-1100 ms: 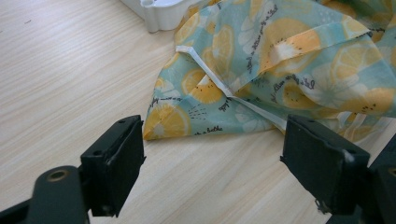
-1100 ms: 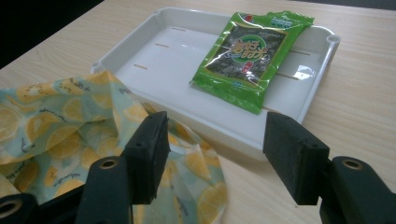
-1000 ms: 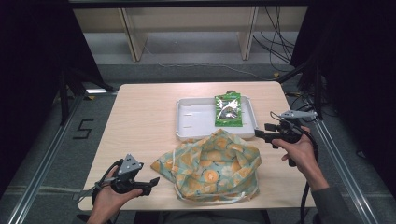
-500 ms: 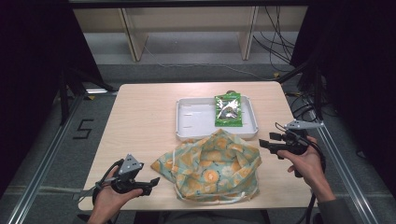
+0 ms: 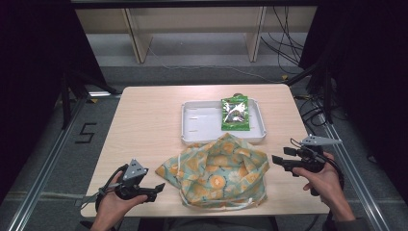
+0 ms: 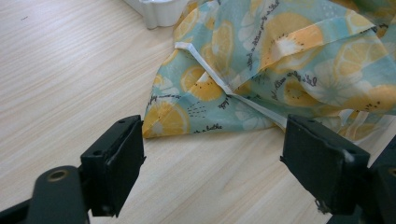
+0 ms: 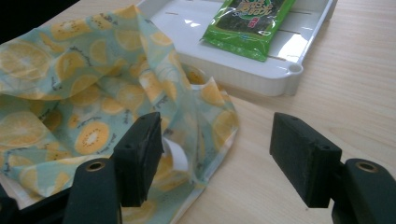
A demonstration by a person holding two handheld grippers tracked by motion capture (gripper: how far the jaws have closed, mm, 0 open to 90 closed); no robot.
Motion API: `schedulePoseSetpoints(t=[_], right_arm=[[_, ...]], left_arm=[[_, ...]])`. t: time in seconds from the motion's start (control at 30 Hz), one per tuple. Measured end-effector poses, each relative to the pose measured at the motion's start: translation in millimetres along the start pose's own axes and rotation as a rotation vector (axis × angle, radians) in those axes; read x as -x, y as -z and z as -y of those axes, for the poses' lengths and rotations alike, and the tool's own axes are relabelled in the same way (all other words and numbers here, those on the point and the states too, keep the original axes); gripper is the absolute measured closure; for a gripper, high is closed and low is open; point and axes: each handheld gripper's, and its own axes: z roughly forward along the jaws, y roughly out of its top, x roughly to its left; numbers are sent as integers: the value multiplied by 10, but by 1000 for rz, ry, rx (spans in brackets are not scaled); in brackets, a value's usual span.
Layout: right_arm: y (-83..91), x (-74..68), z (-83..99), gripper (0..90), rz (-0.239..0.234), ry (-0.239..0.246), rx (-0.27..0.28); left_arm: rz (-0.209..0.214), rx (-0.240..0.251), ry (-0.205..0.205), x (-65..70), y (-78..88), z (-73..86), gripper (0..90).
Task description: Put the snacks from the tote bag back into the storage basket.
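My right gripper (image 5: 281, 160) has come nearer me and lower; its jaws, just opening, stand apart beside the soft lemon-print cloth bag (image 5: 219, 171). My left gripper (image 5: 158, 188) stayed, apart too.

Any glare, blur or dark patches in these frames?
High view: table evenly lit, surroundings dark, picture slightly soft. Right gripper view: glare on the white tray floor beside the green packet; near jaws soft. Left gripper view: fruit-print cloth bag sharp, jaws slightly blurred.
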Motion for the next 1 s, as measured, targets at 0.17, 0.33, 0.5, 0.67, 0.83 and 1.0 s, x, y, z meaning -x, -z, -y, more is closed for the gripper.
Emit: schedulePoseSetpoints(t=[0.17, 0.33, 0.5, 0.67, 0.83, 1.0], right_arm=[[56, -64, 56, 348, -3, -8, -19], [58, -71, 126, 342, 4, -5, -39], [45, -79, 194, 342, 7, 15, -52], [39, -68, 246, 337, 1, 45, -58], [63, -88, 308, 331, -5, 33, -71], [102, -86, 371, 326, -9, 39, -75]], left_arm=[[-2, 1, 4, 0, -1, 1, 203], [-2, 4, -1, 2, 0, 3, 203], [-1, 9, 0, 2, -3, 3, 203], [-8, 5, -7, 6, 1, 2, 203], [-12, 5, -8, 7, 2, 5, 203], [-6, 4, 0, 11, 0, 7, 203]])
